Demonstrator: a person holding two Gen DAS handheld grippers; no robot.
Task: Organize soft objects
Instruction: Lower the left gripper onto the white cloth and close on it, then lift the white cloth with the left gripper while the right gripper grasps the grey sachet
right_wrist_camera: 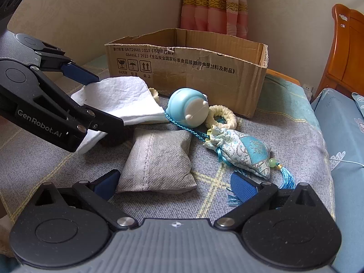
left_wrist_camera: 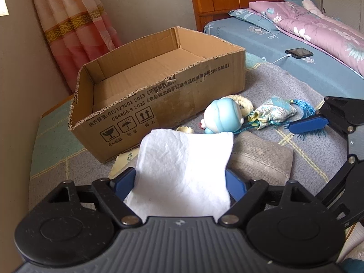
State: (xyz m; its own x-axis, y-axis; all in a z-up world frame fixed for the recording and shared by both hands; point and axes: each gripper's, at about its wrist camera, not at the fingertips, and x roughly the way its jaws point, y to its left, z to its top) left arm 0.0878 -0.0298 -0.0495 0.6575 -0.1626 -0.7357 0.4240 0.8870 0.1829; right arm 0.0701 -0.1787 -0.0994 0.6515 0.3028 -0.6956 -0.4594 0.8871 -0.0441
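Left claw (left_wrist_camera: 182, 182) clenched on a folded white cloth (left_wrist_camera: 184, 166), raised off the grey quilted bed cover (right_wrist_camera: 295, 136), apparently for carrying to the open brown cardboard box (left_wrist_camera: 159, 86) just beyond; the box interior shows only its own flaps. Right claw (right_wrist_camera: 175, 182) released, fingers straddling a small grey fabric pillow (right_wrist_camera: 157, 161), probably the next pick. Blue round toy (right_wrist_camera: 188, 107), cream braided ring (right_wrist_camera: 224, 116) and blue brocade sachet with tassel (right_wrist_camera: 241, 154) lie beside it
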